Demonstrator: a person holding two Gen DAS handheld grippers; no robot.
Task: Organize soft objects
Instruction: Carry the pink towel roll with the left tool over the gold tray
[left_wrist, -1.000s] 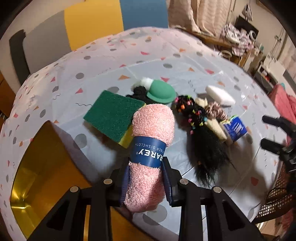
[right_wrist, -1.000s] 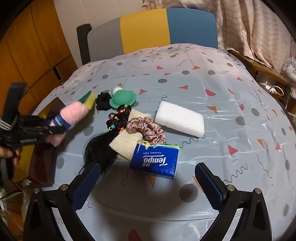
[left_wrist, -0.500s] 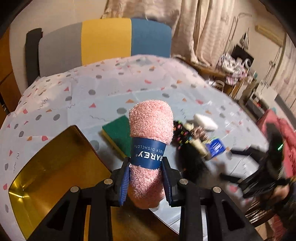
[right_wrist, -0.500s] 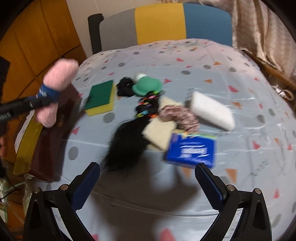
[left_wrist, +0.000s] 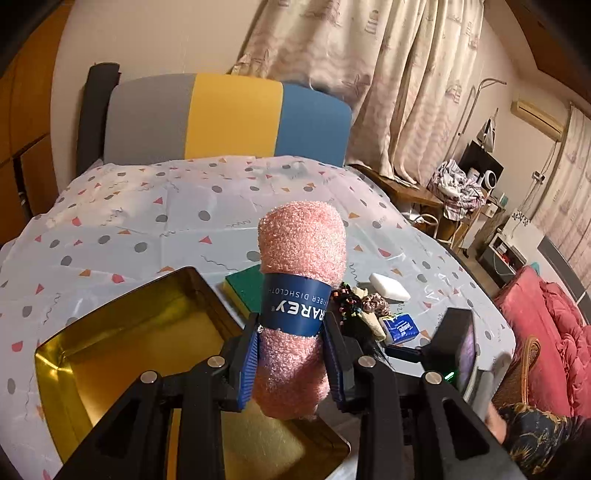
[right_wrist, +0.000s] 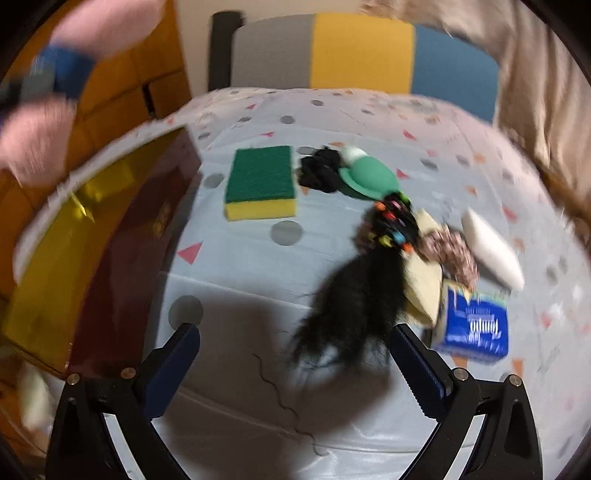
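Now the left gripper (left_wrist: 291, 365), jaws clamped on the cloth roll (left_wrist: 301, 295), should lower into the gold tin (left_wrist: 110, 332) before releasing; right gripper (right_wrist: 295, 365) jaws gape empty.

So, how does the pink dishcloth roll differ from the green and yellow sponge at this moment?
The pink dishcloth roll is held up in the left gripper above the gold tin; the green and yellow sponge lies flat on the table.
The roll is a fluffy cylinder with a blue paper band; the sponge is a flat block in two layers, with no band.
Both are soft cleaning things.
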